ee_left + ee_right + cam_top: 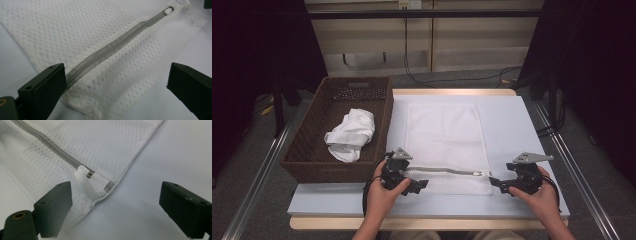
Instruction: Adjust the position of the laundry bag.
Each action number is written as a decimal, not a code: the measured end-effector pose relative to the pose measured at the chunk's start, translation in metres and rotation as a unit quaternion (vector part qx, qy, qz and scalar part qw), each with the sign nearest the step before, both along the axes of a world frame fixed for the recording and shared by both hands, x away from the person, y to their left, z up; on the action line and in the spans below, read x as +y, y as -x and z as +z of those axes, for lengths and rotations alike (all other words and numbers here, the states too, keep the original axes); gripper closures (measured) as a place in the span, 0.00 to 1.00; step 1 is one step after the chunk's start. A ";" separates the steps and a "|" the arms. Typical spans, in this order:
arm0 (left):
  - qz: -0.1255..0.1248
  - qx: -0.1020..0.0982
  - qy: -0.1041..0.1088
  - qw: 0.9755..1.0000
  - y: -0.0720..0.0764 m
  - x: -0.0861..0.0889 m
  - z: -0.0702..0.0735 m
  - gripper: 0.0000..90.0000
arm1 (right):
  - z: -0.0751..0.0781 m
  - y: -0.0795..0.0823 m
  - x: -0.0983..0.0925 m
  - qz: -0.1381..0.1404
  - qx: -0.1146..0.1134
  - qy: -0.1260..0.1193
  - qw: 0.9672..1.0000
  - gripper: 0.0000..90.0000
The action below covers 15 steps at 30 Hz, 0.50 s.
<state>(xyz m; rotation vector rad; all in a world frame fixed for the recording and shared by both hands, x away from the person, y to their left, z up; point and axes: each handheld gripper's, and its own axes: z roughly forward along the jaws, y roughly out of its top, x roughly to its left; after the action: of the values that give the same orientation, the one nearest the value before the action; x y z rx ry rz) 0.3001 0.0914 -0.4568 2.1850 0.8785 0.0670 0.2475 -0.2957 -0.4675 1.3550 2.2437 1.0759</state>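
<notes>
A white mesh laundry bag (446, 142) lies flat on the white board, its grey zipper (447, 171) running along the near edge. In the left gripper view the zipper (112, 47) stretches away to the pull (168, 10). My left gripper (421, 185) stands open at the bag's near left corner, holding nothing. My right gripper (495, 183) is open at the near right corner. In the right gripper view the white zipper pull tab (86, 183) lies just ahead of the open jaws, apart from both.
A brown wicker basket (307, 150) stands to the left of the board with a crumpled white cloth (351, 134) inside. The white board (512, 120) has bare room right of the bag. Cables lie on the floor beyond the table.
</notes>
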 end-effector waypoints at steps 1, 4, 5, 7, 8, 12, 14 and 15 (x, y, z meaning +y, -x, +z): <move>-0.001 -0.001 -0.003 1.000 0.000 0.000 0.000 0.02 | 0.000 0.000 0.000 0.000 0.003 0.000 1.000 0.12; 0.000 -0.001 -0.007 1.000 -0.001 0.000 0.001 0.02 | 0.001 0.000 -0.001 -0.003 -0.001 0.003 1.000 0.12; 0.003 0.001 -0.003 1.000 -0.001 -0.001 0.001 0.02 | 0.001 0.000 -0.001 -0.003 -0.003 0.001 1.000 0.12; 0.000 0.000 0.000 1.000 0.000 -0.003 0.001 0.02 | 0.002 0.000 -0.001 -0.002 -0.003 -0.002 1.000 0.12; -0.002 0.000 -0.004 1.000 -0.001 -0.003 0.001 0.02 | 0.003 0.000 -0.002 -0.001 -0.002 -0.001 1.000 0.12; -0.005 0.006 0.002 1.000 -0.003 -0.005 0.001 0.02 | 0.003 -0.001 -0.002 -0.001 -0.004 -0.001 1.000 0.12; 0.000 0.007 0.006 1.000 -0.003 -0.006 0.002 0.02 | 0.003 -0.002 -0.001 -0.002 -0.001 -0.003 1.000 0.12; -0.001 0.006 0.007 1.000 -0.003 -0.007 0.002 0.02 | 0.004 -0.002 -0.002 -0.002 -0.001 -0.003 1.000 0.12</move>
<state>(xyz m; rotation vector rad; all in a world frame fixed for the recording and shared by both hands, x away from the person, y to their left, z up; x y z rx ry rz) 0.3035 0.0846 -0.4545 2.1756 0.8812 0.0462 0.2492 -0.2974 -0.4640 1.3609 2.2374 1.0837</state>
